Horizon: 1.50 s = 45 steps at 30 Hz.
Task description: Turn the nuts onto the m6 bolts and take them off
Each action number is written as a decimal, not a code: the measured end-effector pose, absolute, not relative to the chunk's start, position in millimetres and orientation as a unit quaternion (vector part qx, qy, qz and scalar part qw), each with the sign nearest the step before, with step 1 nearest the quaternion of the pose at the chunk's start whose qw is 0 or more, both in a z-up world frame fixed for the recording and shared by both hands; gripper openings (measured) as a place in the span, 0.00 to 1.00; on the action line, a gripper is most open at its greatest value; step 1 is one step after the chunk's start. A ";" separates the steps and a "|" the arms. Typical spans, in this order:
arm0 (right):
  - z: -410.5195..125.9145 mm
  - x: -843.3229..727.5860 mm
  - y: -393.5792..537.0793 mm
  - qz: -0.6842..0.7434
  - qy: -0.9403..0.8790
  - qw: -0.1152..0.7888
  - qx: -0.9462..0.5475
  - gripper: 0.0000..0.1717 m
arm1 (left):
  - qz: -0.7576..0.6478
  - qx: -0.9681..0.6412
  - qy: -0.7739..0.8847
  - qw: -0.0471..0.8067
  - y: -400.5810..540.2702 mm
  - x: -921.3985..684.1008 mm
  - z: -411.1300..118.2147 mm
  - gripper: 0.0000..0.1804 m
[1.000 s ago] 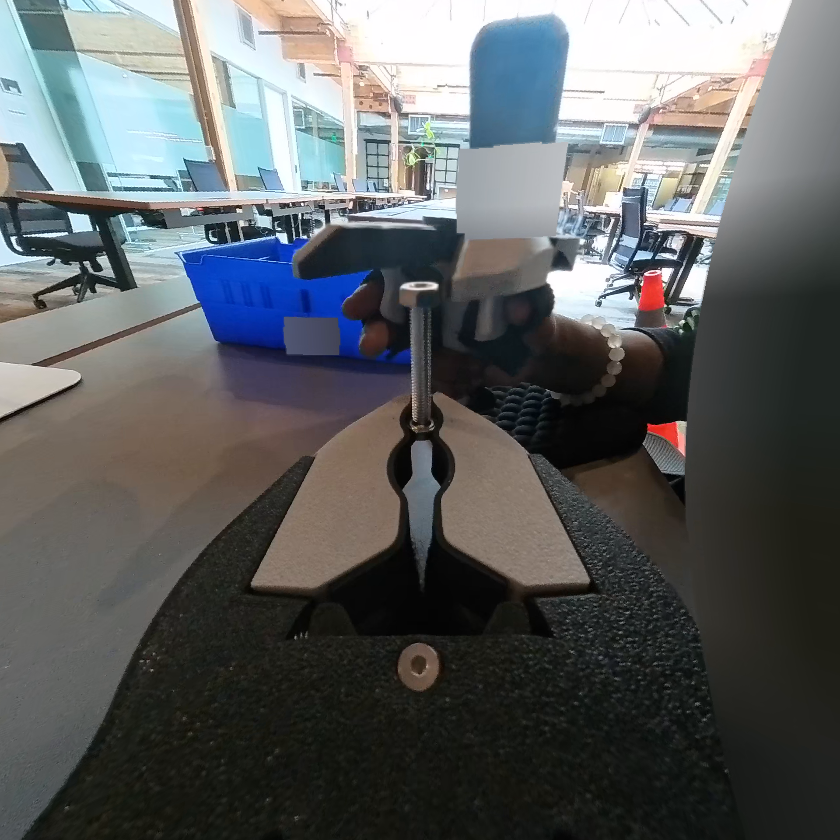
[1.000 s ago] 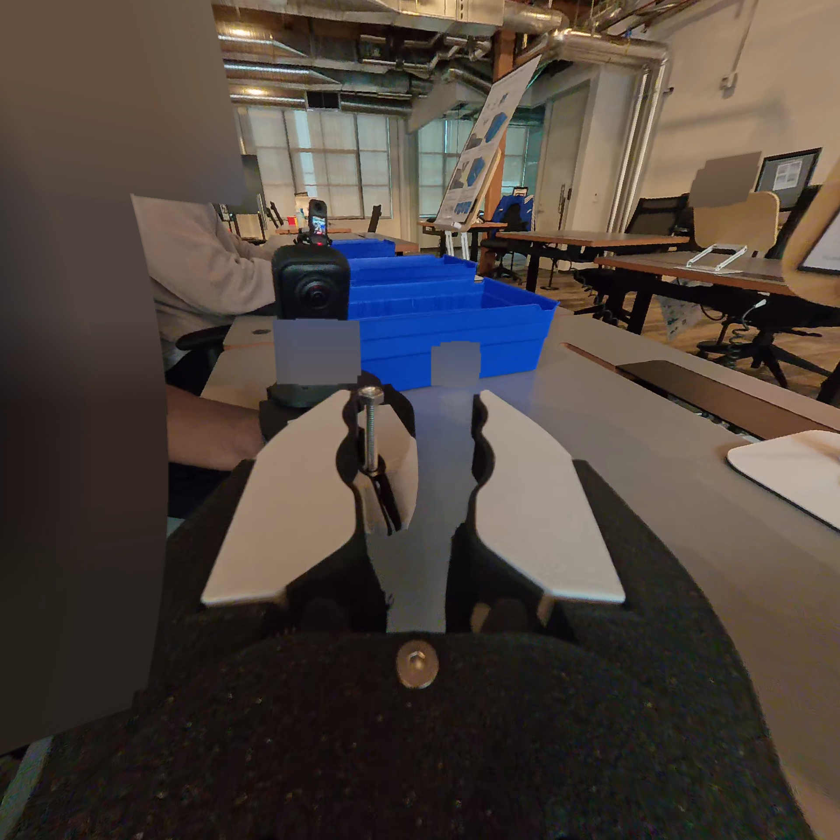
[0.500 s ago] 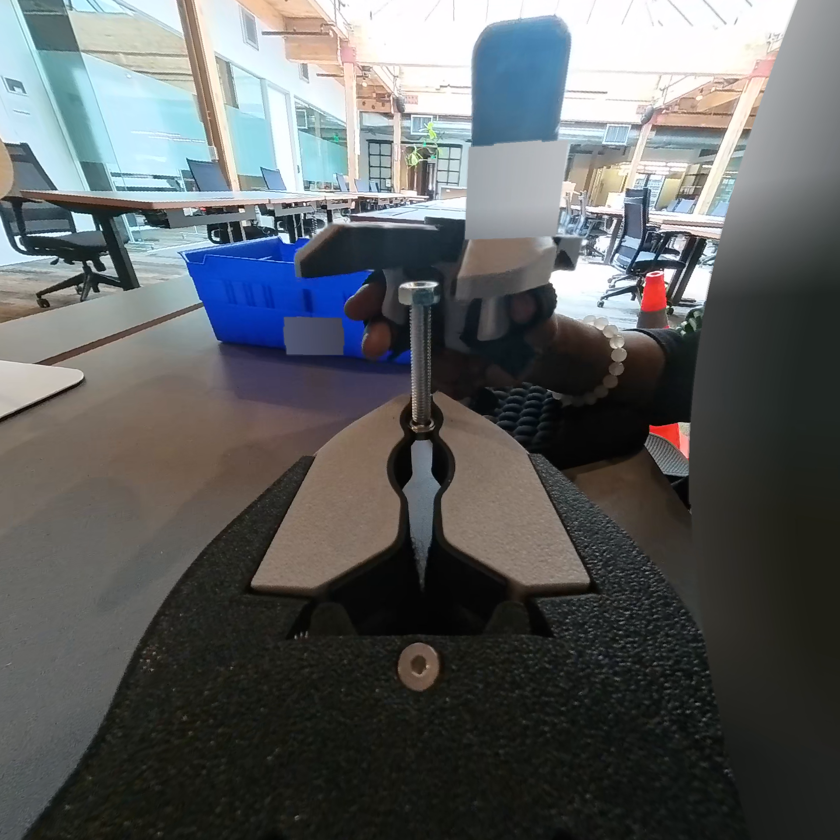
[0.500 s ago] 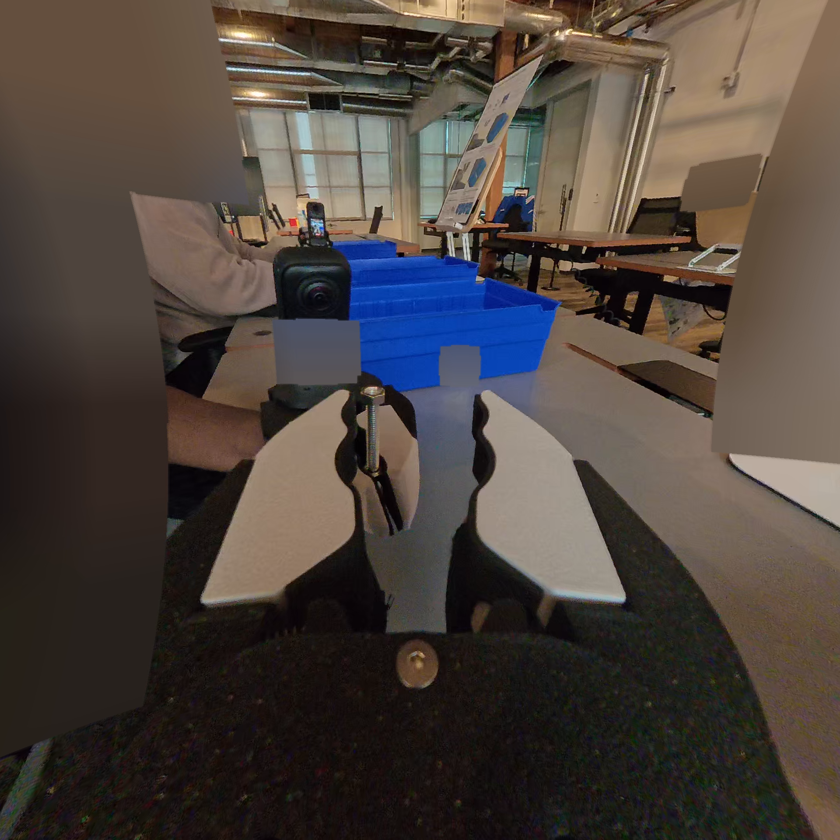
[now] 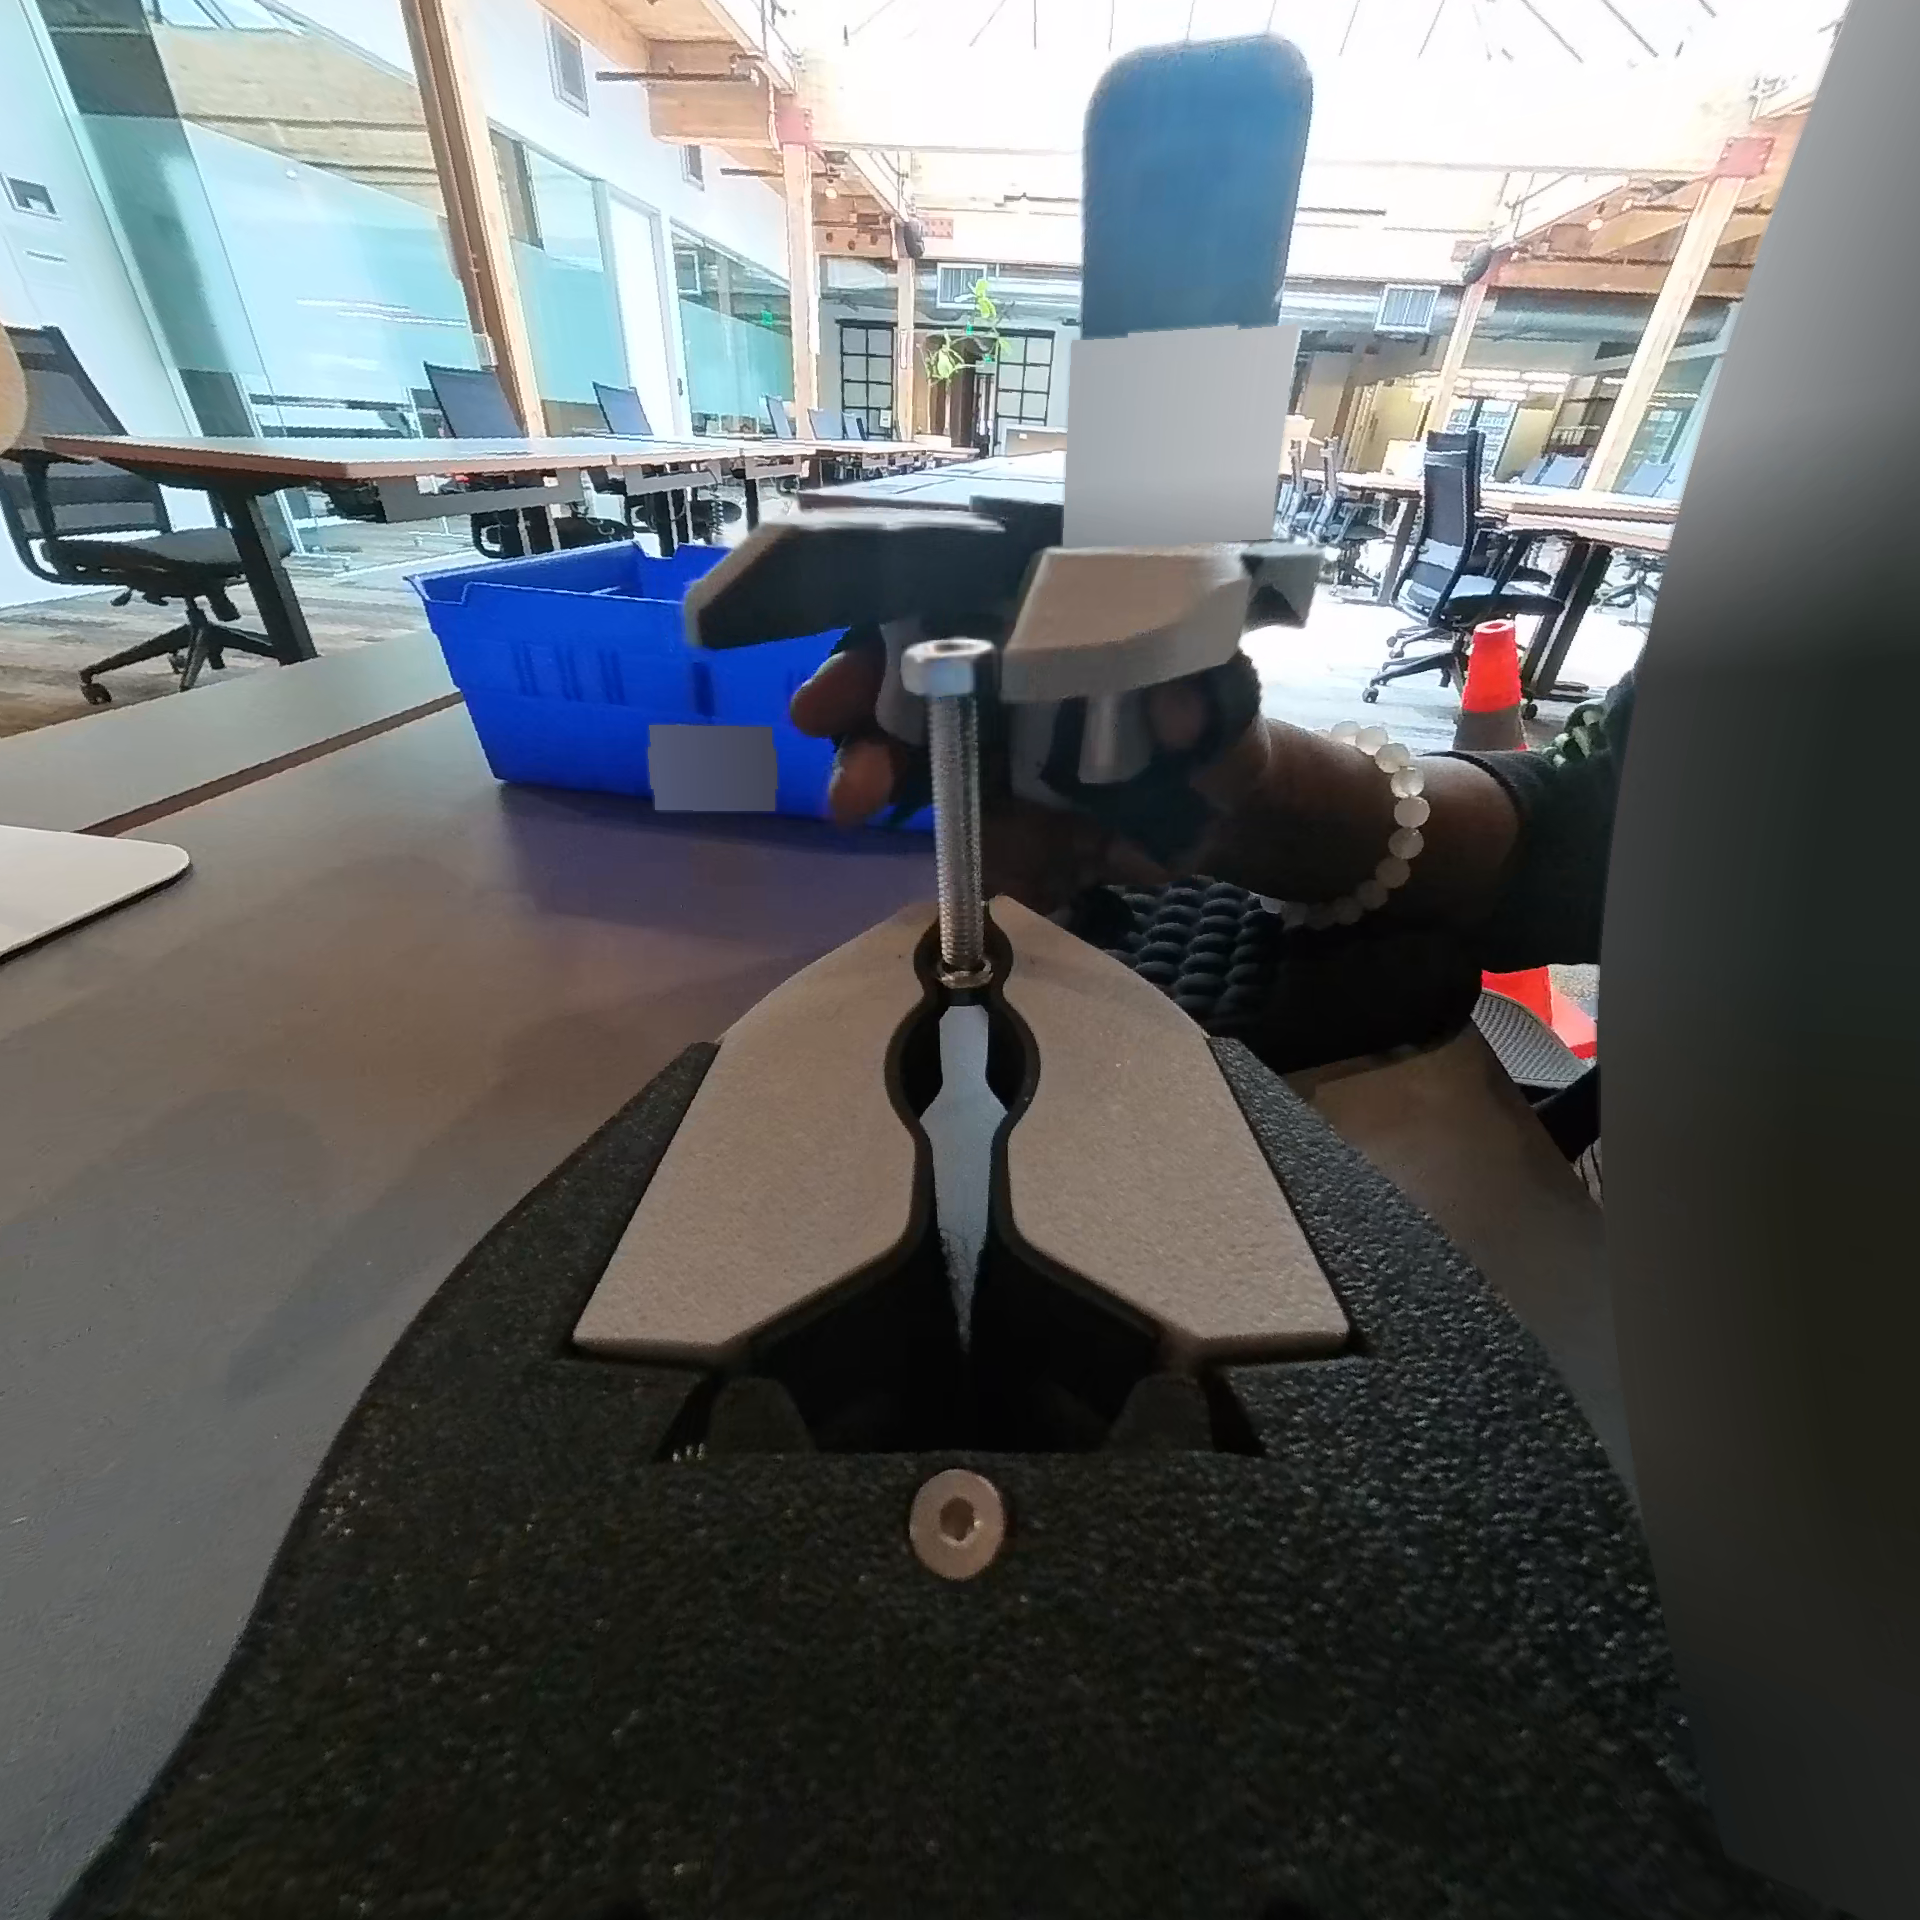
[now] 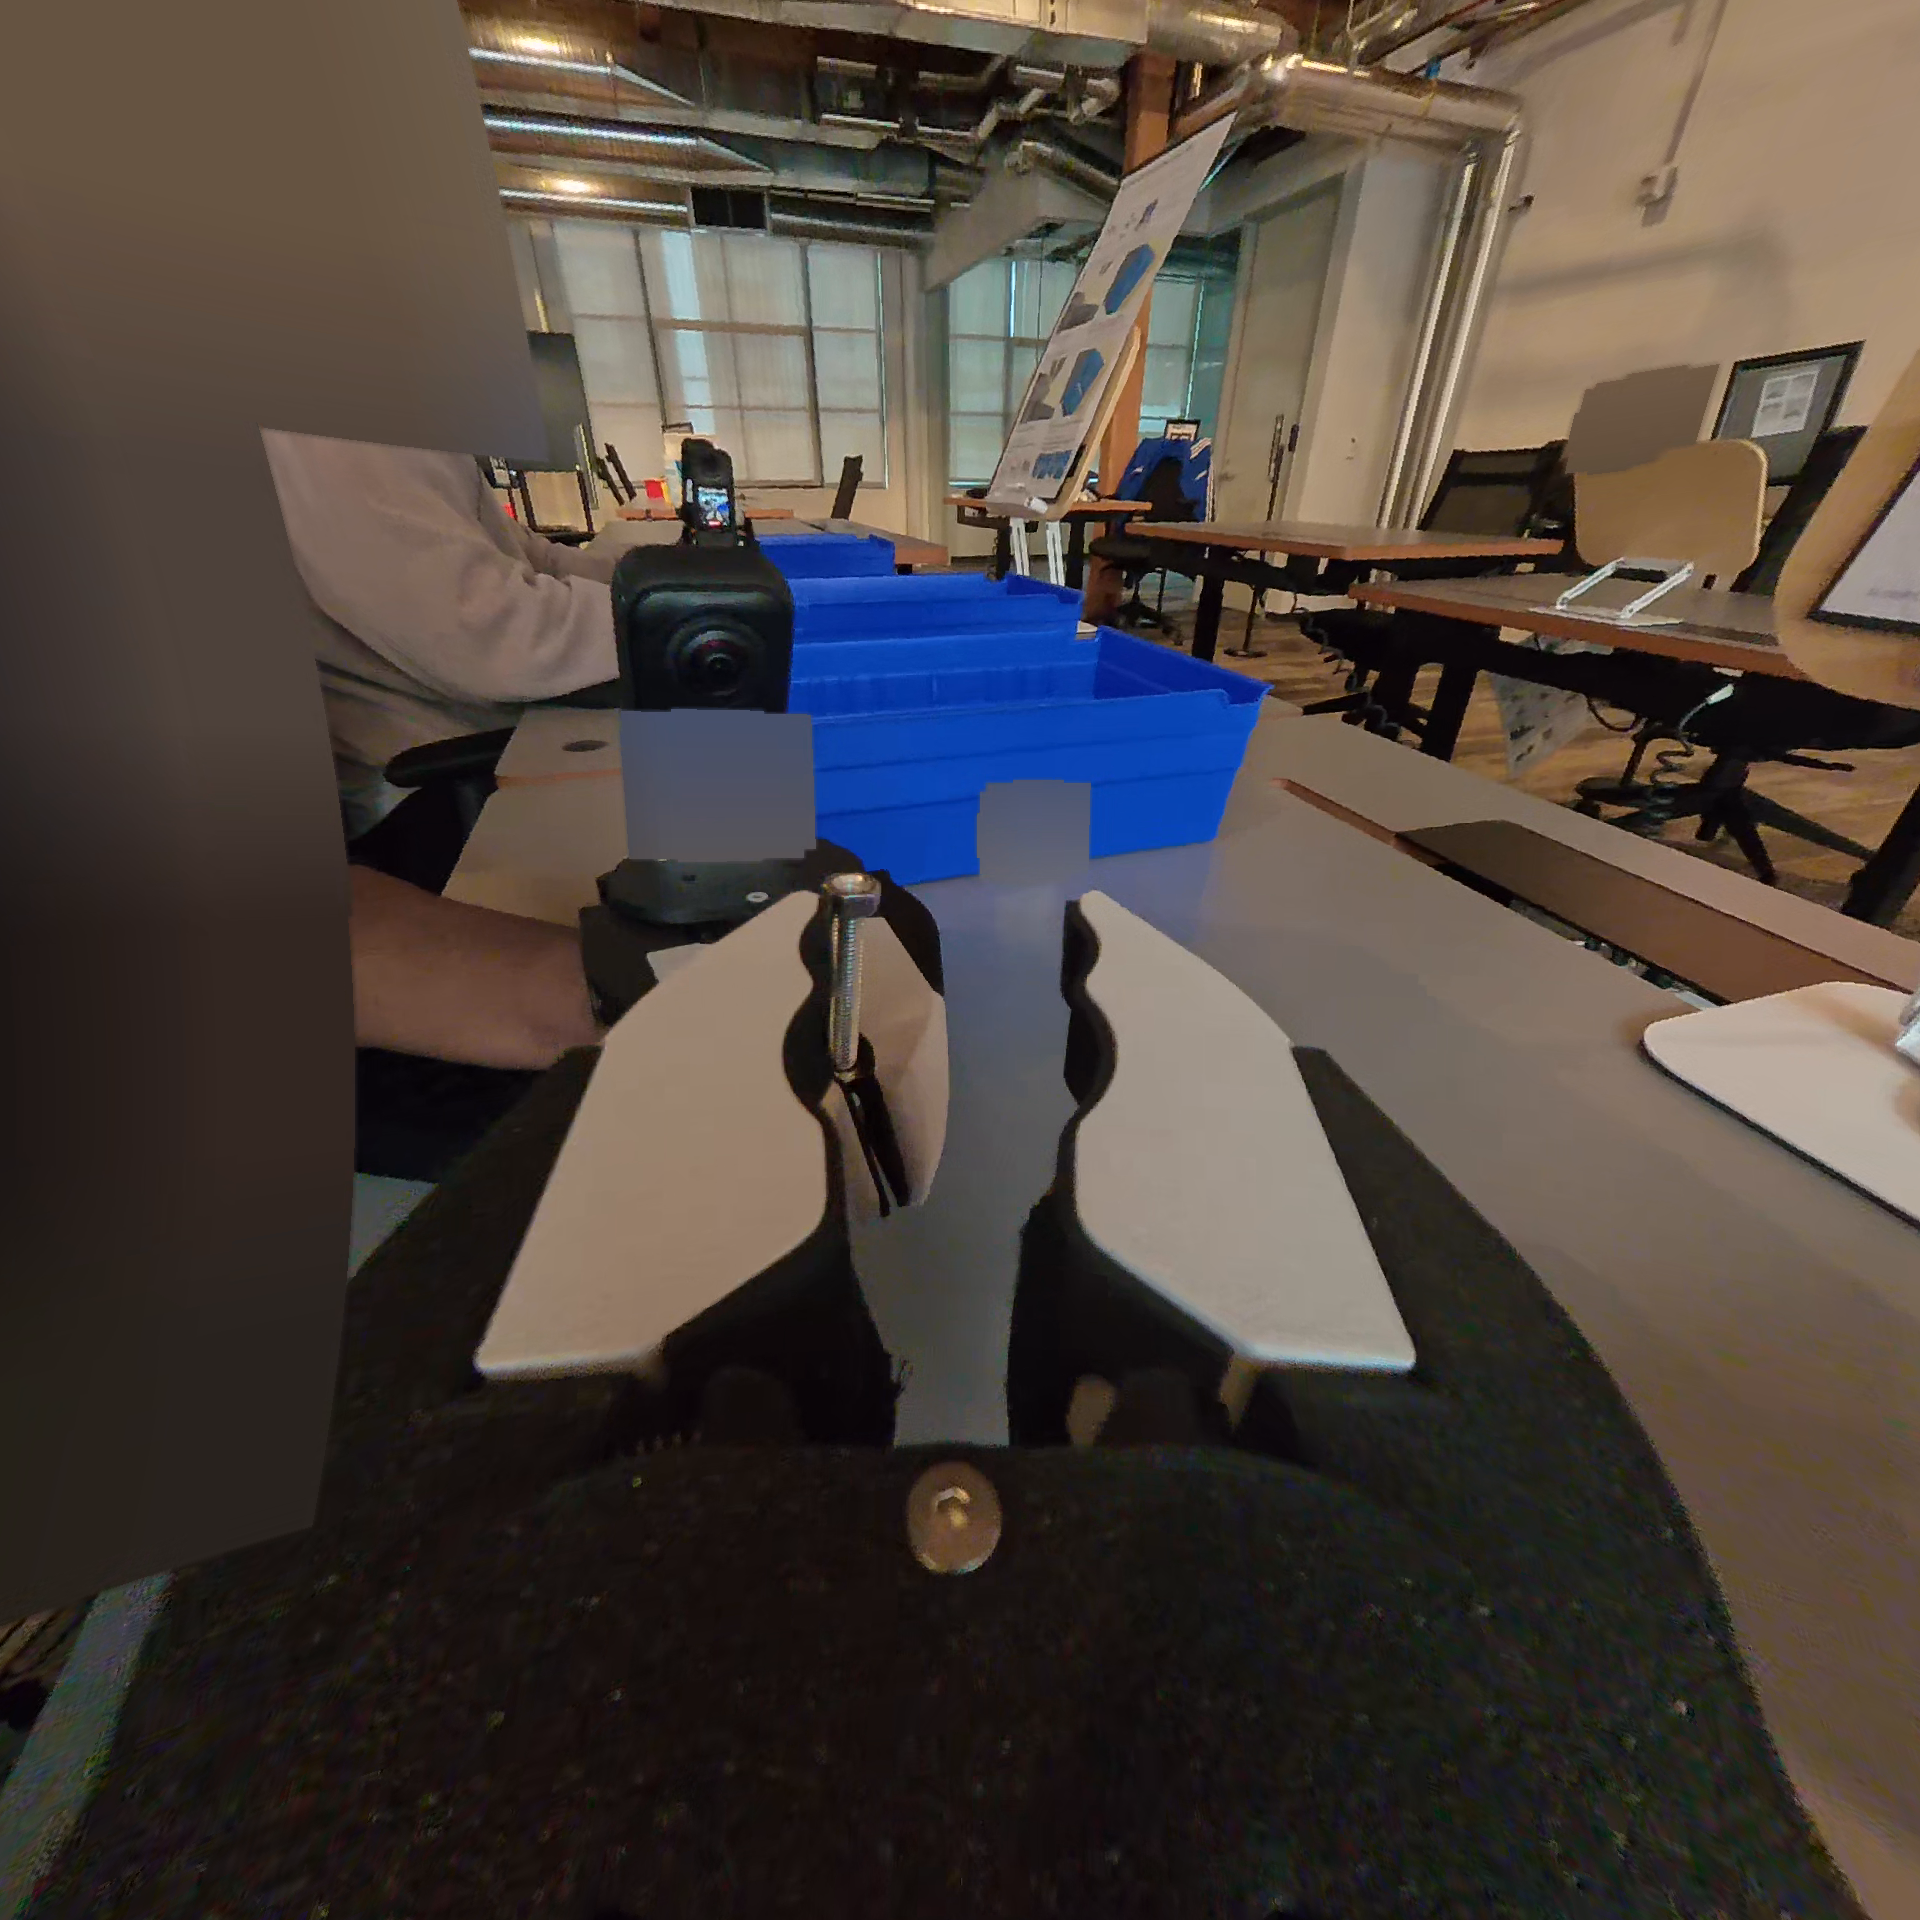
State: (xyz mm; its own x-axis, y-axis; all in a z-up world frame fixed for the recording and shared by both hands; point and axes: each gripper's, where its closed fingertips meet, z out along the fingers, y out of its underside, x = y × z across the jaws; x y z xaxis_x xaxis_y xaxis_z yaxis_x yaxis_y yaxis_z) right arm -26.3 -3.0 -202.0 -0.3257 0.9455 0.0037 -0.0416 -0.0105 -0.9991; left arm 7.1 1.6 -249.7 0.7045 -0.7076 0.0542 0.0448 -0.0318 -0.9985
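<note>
Left wrist view: at frame centre the left tool (image 5: 964,961) is clamped on the nut (image 5: 966,972) of an upright bolt (image 5: 954,805). Right wrist view: the right tool (image 6: 940,930) stands open above the surface (image 6: 1455,1039), bolt (image 6: 847,977) just left of centre.

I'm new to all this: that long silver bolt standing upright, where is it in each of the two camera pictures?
Left wrist view: the bolt stands upright at centre, its lower end clamped at the tips of the shut left tool.
Right wrist view: the bolt is left of centre, beside the open right tool's left finger.
Shared landmark: the blue bin on the table behind.
</note>
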 end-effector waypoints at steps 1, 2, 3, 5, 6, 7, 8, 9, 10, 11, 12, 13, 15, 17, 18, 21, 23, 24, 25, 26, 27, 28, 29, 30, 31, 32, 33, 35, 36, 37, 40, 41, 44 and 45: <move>-200.5 -25.5 -1.1 0.590 -0.559 0.421 -0.402 0.21 | -0.292 -0.657 0.251 0.649 1.7 6.7 -249.4 0.02; -198.7 -24.6 -0.2 0.596 -0.555 0.420 -0.401 0.21 | -0.292 -0.657 0.250 0.649 1.7 6.5 -249.3 0.02; -198.0 -24.0 0.0 0.598 -0.553 0.419 -0.401 0.21 | -0.291 -0.657 0.252 0.648 1.7 6.9 -249.6 0.02; -199.6 -24.7 -2.5 0.594 -0.560 0.418 -0.398 0.24 | -0.290 -0.657 0.254 0.648 1.6 7.5 -250.0 0.02; -200.6 -25.5 -4.4 0.592 -0.564 0.418 -0.397 0.26 | -0.290 -0.657 0.253 0.648 1.5 7.3 -250.0 0.02; -201.5 -26.1 -6.0 0.589 -0.567 0.418 -0.396 0.28 | -0.291 -0.657 0.253 0.648 1.7 7.1 -249.9 0.02; -202.3 -26.7 -6.3 0.585 -0.569 0.419 -0.396 0.29 | -0.291 -0.657 0.253 0.648 1.6 7.1 -249.9 0.02; -202.8 -27.1 -5.0 0.582 -0.569 0.423 -0.399 0.28 | -0.290 -0.657 0.253 0.648 1.5 7.2 -250.0 0.02; -202.5 -26.6 -3.3 0.581 -0.568 0.424 -0.400 0.26 | -0.290 -0.657 0.253 0.648 1.5 7.3 -250.0 0.02; -201.4 -25.9 -1.5 0.586 -0.563 0.423 -0.401 0.24 | -0.290 -0.657 0.252 0.648 1.6 7.0 -249.8 0.02; -199.7 -25.0 0.3 0.591 -0.557 0.422 -0.403 0.22 | -0.292 -0.657 0.251 0.649 1.6 6.6 -249.6 0.02; -198.3 -24.2 0.9 0.597 -0.554 0.419 -0.402 0.21 | -0.292 -0.657 0.251 0.649 1.6 6.5 -249.6 0.02; -198.5 -24.3 -0.4 0.595 -0.556 0.419 -0.400 0.23 | -0.290 -0.657 0.253 0.648 1.5 7.0 -249.8 0.02; -199.9 -25.4 -4.0 0.591 -0.563 0.419 -0.396 0.27 | -0.290 -0.657 0.253 0.648 1.4 7.1 -249.9 0.02; -200.6 -25.9 -5.3 0.591 -0.565 0.418 -0.396 0.28 | -0.290 -0.657 0.252 0.648 1.4 6.9 -249.8 0.02; -203.9 -27.2 -3.3 0.587 -0.568 0.413 -0.402 0.30 | -0.292 -0.657 0.246 0.650 2.2 5.3 -249.2 0.02; -200.7 -24.7 -1.6 0.597 -0.564 0.408 -0.399 0.30 | -0.294 -0.657 0.241 0.651 2.6 3.9 -248.5 0.02; -201.6 -22.8 -1.8 0.598 -0.574 0.396 -0.395 0.30 | -0.295 -0.657 0.236 0.652 3.2 2.5 -248.0 0.02; -205.2 -20.7 0.3 0.589 -0.590 0.384 -0.398 0.29 | -0.296 -0.657 0.229 0.654 4.1 0.5 -247.3 0.02; -210.0 -15.8 0.8 0.575 -0.616 0.368 -0.394 0.24 | -0.295 -0.657 0.219 0.658 5.5 -2.5 -246.1 0.02; -216.9 -6.0 -4.1 0.561 -0.655 0.337 -0.377 0.19 | -0.293 -0.656 0.208 0.664 6.6 -6.2 -244.7 0.02; -226.1 5.9 -9.1 0.542 -0.695 0.300 -0.364 0.17 | -0.293 -0.654 0.199 0.669 7.2 -9.4 -243.4 0.02; -234.0 16.9 -13.7 0.524 -0.725 0.271 -0.356 0.17 | -0.295 -0.653 0.191 0.671 7.7 -11.9 -242.4 0.02; -242.3 30.0 -22.4 0.509 -0.756 0.235 -0.338 0.18 | -0.298 -0.653 0.187 0.671 8.1 -12.9 -242.1 0.01; -252.1 41.4 -30.7 0.488 -0.784 0.203 -0.326 0.20 | -0.298 -0.654 0.186 0.670 8.6 -13.1 -242.4 0.01; -264.6 51.2 -36.6 0.456 -0.812 0.175 -0.319 0.22 | -0.297 -0.654 0.188 0.670 8.5 -12.6 -242.7 0.02; -278.4 58.9 -39.7 0.416 -0.839 0.153 -0.316 0.24 | -0.294 -0.655 0.191 0.670 8.1 -11.7 -243.0 0.02; -301.2 69.8 -44.4 0.347 -0.877 0.120 -0.310 0.24 | -0.288 -0.655 0.194 0.671 7.8 -11.1 -243.3 0.02; -308.7 75.0 -48.2 0.325 -0.889 0.102 -0.304 0.23 | -0.286 -0.656 0.194 0.671 8.0 -11.3 -243.4 0.02; -313.8 79.6 -53.6 0.311 -0.899 0.085 -0.297 0.21 | -0.285 -0.656 0.194 0.671 8.2 -11.5 -243.4 0.02; -325.0 96.8 -67.8 0.271 -0.925 0.039 -0.263 0.19 | -0.282 -0.656 0.196 0.672 7.8 -11.2 -243.6 0.02; -326.9 102.8 -69.5 0.258 -0.932 0.028 -0.254 0.16 | -0.280 -0.657 0.198 0.671 7.6 -10.6 -243.9 0.02; -328.6 123.7 -71.0 0.230 -0.943 -0.002 -0.241 0.07 | -0.275 -0.659 0.204 0.670 7.2 -9.0 -244.8 0.02; -330.4 135.0 -71.4 0.220 -0.946 -0.023 -0.237 0.06 | -0.273 -0.659 0.206 0.670 6.9 -8.4 -245.1 0.02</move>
